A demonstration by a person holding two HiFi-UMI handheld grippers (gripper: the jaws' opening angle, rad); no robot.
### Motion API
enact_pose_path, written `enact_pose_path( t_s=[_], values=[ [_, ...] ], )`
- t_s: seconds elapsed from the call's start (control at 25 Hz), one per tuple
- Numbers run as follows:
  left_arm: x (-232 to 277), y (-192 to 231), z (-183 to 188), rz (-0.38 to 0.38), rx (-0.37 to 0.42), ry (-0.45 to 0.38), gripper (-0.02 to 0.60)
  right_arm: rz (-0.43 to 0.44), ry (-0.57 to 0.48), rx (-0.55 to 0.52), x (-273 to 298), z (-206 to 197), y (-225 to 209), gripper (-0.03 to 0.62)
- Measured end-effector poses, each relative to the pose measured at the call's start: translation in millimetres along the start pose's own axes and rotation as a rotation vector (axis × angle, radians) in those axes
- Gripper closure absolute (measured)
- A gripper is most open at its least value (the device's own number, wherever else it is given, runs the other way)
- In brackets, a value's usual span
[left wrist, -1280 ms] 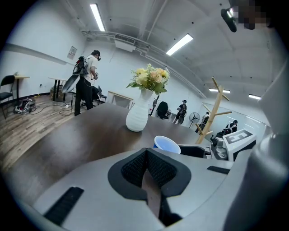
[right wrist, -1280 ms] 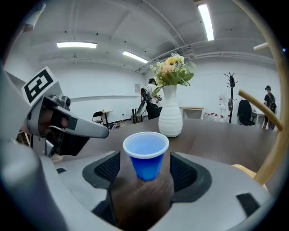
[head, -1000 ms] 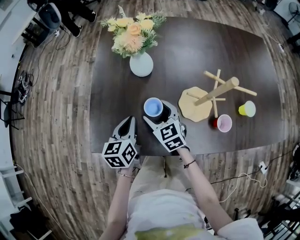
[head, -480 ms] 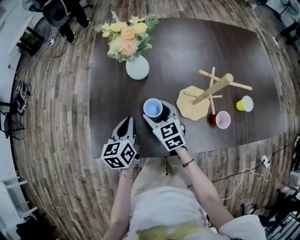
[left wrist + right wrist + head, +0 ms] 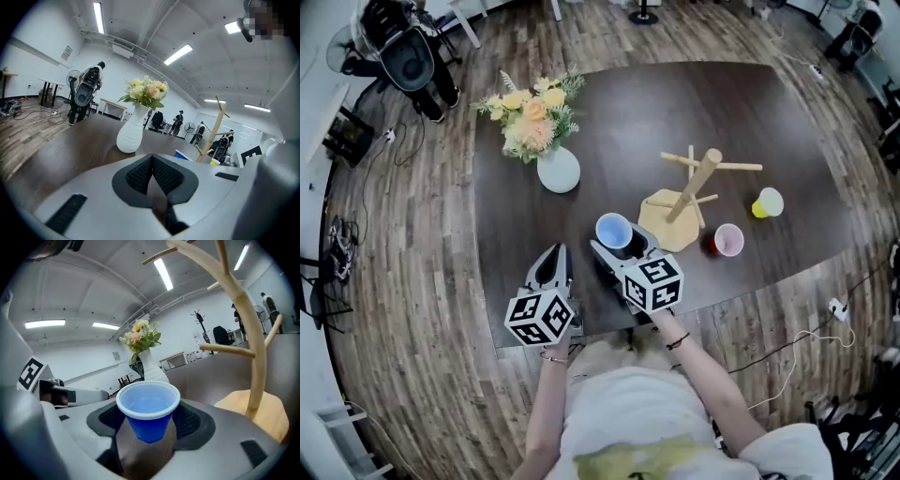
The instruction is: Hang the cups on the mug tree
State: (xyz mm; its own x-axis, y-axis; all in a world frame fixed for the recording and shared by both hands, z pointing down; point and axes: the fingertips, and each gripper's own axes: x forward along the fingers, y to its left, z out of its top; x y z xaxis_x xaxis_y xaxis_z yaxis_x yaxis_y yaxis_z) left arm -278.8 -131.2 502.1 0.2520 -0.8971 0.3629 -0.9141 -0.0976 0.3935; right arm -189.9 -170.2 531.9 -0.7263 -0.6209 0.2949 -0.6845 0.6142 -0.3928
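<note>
A blue cup with a white rim (image 5: 614,230) (image 5: 147,411) stands upright between the pads of my right gripper (image 5: 619,244) (image 5: 147,425), which is shut on it just left of the wooden mug tree (image 5: 689,192) (image 5: 243,333). The tree's pegs are bare. A pink cup (image 5: 728,240) and a yellow cup (image 5: 768,202) sit on the dark table to the tree's right. My left gripper (image 5: 555,261) (image 5: 152,176) hovers near the table's front edge, left of the right one, shut on nothing.
A white vase of flowers (image 5: 558,171) (image 5: 132,133) stands at the table's back left. The dark table (image 5: 769,112) has bare surface behind the tree. Wooden floor surrounds it, with a chair (image 5: 411,58) at the far left.
The head view has shifted, so the table sits lower and further left. The blue cup in my right gripper now lies closer to the tree's base. The left gripper has hardly moved.
</note>
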Motion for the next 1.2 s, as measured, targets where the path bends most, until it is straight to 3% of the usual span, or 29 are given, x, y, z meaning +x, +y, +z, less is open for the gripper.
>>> enact_pose_path(
  t_s=[0.24,0.48,1.2],
  values=[
    [8,-16,12,-0.071,0.046,-0.007,0.558,-0.04,-0.093,0.13,-6,16,-11,0.276],
    [10,-28,17,-0.099,0.06,-0.014,0.558,-0.014,-0.163,0.248,-13,28,-15,0.278],
    [4,-58,41,-0.054,0.092,-0.059,0.558,0.045,-0.298,0.584,-22,47,-26,0.281]
  ],
)
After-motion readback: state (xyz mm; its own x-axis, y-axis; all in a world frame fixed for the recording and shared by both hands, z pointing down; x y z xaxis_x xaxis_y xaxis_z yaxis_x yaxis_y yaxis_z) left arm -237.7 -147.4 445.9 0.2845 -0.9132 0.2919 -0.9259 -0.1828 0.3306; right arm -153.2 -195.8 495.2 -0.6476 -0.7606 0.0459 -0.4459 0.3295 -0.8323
